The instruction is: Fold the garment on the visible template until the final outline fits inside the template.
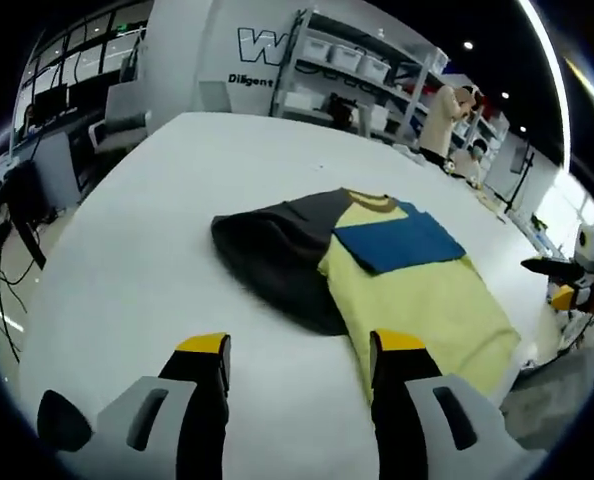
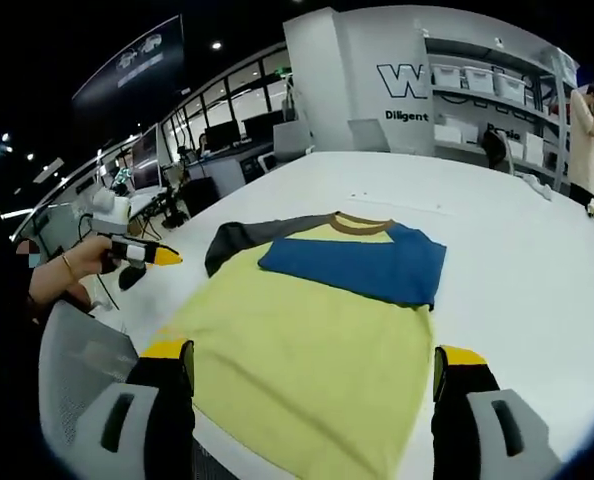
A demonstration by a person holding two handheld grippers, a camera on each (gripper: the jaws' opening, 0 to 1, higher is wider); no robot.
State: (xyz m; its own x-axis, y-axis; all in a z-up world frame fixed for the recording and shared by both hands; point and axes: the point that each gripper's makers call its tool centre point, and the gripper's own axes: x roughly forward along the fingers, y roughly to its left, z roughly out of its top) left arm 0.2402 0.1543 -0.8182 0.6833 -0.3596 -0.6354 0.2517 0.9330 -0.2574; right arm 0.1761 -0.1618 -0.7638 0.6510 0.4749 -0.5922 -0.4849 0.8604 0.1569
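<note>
A yellow shirt (image 1: 432,300) with a brown collar (image 1: 373,201) lies flat on the white table (image 1: 147,210). Its blue sleeve (image 1: 402,241) is folded across the chest, and its dark grey sleeve (image 1: 277,255) spreads out sideways. My left gripper (image 1: 302,345) hovers open over bare table just short of the grey sleeve. At the far right edge my right gripper (image 1: 565,285) shows, off the table's side. In the right gripper view, the right gripper (image 2: 314,352) stands open above the shirt (image 2: 297,330) near its hem. The blue sleeve (image 2: 362,265) lies beyond it. A hand holds the left gripper (image 2: 145,255) beside the grey sleeve (image 2: 239,238).
Shelves with white bins (image 1: 352,60) stand behind the table, and a person (image 1: 444,118) stands at them. Desks with monitors and cables (image 1: 27,190) line the left side. A grey chair (image 2: 77,375) sits close to the near table edge (image 2: 207,440).
</note>
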